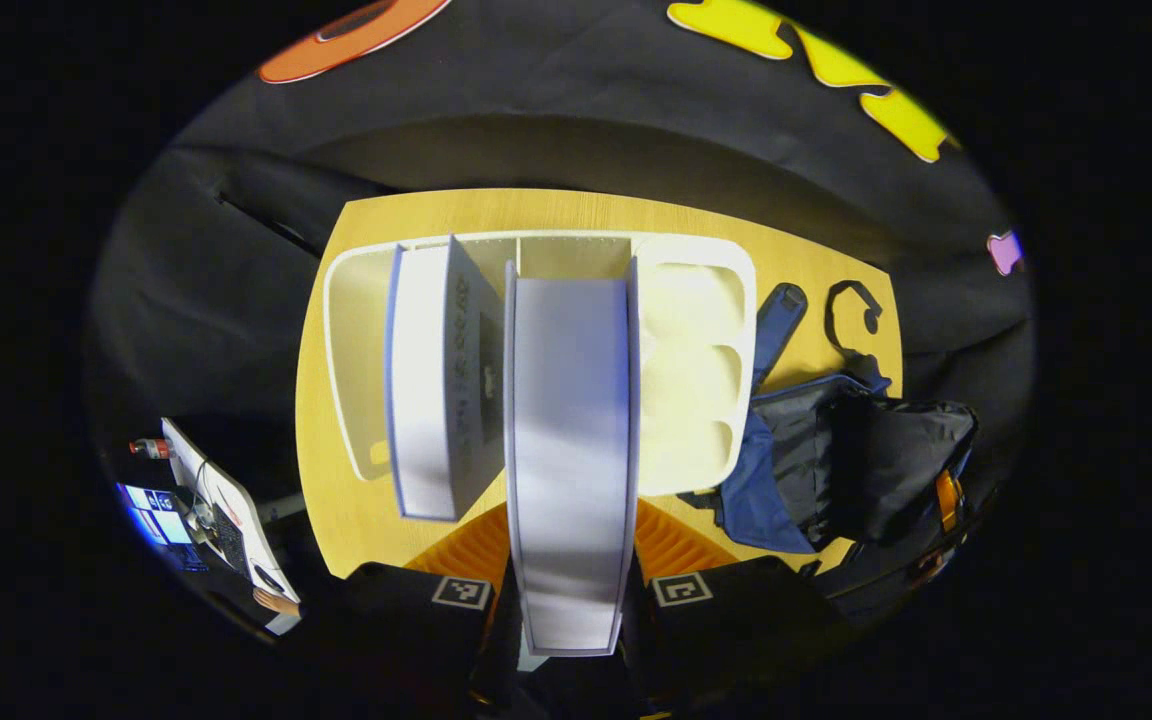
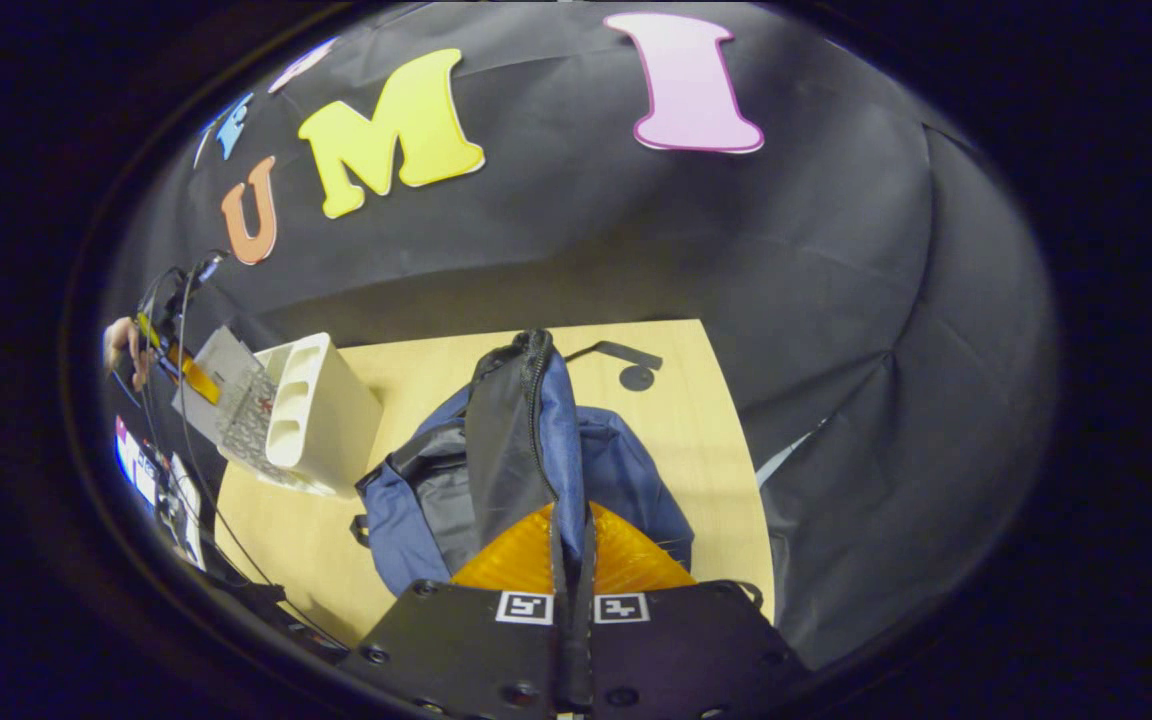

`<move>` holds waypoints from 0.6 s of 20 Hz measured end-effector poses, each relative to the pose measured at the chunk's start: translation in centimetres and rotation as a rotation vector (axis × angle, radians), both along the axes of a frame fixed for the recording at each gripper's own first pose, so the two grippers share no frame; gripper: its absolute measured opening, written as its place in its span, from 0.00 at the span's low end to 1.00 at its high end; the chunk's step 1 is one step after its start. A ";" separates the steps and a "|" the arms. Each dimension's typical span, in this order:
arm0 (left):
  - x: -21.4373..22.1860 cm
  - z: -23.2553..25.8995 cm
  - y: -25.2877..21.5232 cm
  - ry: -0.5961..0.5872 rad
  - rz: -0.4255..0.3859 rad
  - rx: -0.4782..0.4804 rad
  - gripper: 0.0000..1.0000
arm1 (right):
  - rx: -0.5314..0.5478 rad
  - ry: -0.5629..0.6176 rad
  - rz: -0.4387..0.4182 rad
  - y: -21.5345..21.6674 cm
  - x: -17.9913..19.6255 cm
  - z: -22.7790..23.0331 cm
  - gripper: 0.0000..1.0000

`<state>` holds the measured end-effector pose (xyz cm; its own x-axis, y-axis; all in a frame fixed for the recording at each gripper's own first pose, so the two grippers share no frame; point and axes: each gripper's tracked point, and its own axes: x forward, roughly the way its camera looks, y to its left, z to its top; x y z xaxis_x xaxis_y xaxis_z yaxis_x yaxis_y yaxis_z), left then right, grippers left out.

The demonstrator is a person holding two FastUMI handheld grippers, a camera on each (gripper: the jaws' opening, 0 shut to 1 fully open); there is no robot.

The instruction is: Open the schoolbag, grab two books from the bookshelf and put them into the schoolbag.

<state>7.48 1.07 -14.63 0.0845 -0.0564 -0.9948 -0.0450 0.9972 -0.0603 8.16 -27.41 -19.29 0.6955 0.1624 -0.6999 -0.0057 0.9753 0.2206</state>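
Observation:
In the left gripper view, my left gripper [image 1: 570, 560] is shut on a pale book [image 1: 570, 420] held upright by its edge, in front of the white bookshelf [image 1: 696, 380]. A second pale book [image 1: 431, 380] stands in the shelf just left of it. The blue and black schoolbag [image 1: 836, 460] lies to the right of the shelf. In the right gripper view, my right gripper [image 2: 572, 570] is shut on the schoolbag's [image 2: 536, 440] zippered black flap and holds it up. Farther left, a hand [image 2: 121, 345] holds the other gripper by the bookshelf [image 2: 321, 410].
Everything rests on a wooden table [image 1: 336, 500] ringed by black cloth. A black strap loop [image 1: 851, 315] lies behind the bag, also the black strap loop [image 2: 626, 365] in the right gripper view. A laptop [image 1: 221, 505] sits off the table's left side.

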 end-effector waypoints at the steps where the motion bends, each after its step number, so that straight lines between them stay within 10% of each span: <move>1: -0.9 1.1 0.4 -0.011 0.000 -0.008 0.44 | -0.003 0.000 0.002 0.1 0.0 0.0 0.00; 12: -7.9 8.8 -9.5 -0.202 0.089 -0.459 0.44 | -0.043 -0.004 0.003 0.5 -0.9 0.7 0.00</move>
